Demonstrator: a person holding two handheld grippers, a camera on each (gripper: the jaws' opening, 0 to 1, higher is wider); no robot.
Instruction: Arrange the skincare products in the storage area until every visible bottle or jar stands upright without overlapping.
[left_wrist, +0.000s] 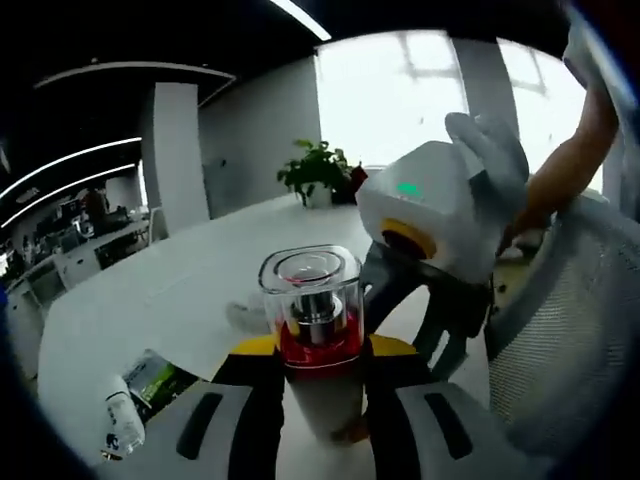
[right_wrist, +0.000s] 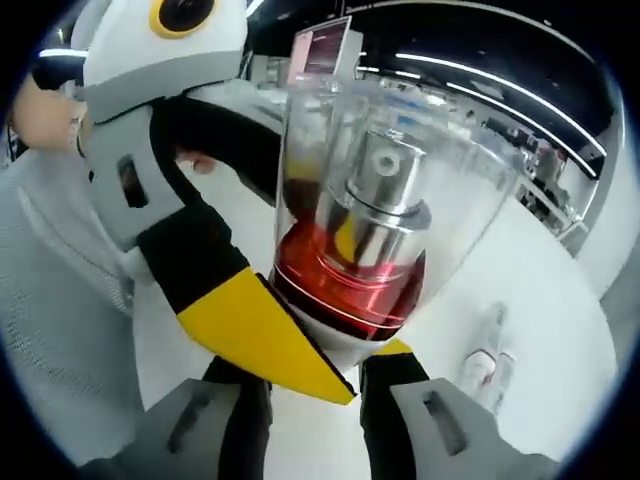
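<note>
Gripping the white bottle with the red collar and clear square cap (left_wrist: 312, 330), the left gripper (left_wrist: 318, 395) has its yellow-tipped jaws pressed against the bottle's sides, holding it upright above the white table (left_wrist: 170, 280). From the left gripper view you also get the right gripper (left_wrist: 440, 215) hovering just beyond the bottle, a gloved hand (left_wrist: 490, 150) wrapped over it.

Over in the right gripper view, that same bottle (right_wrist: 370, 230) looms huge, silver pump visible under the clear cap, with the left gripper (right_wrist: 250, 330) clamped at its collar. The right gripper (right_wrist: 310, 400) sits below it; whether its jaws touch the bottle, I can't tell.

Down on the table lies a small white tube on its side (left_wrist: 122, 420) beside a green packet (left_wrist: 160, 378). A potted green plant (left_wrist: 318, 172) stands far back. A pale slim bottle (right_wrist: 488, 365) rests on the tabletop past the held one.
</note>
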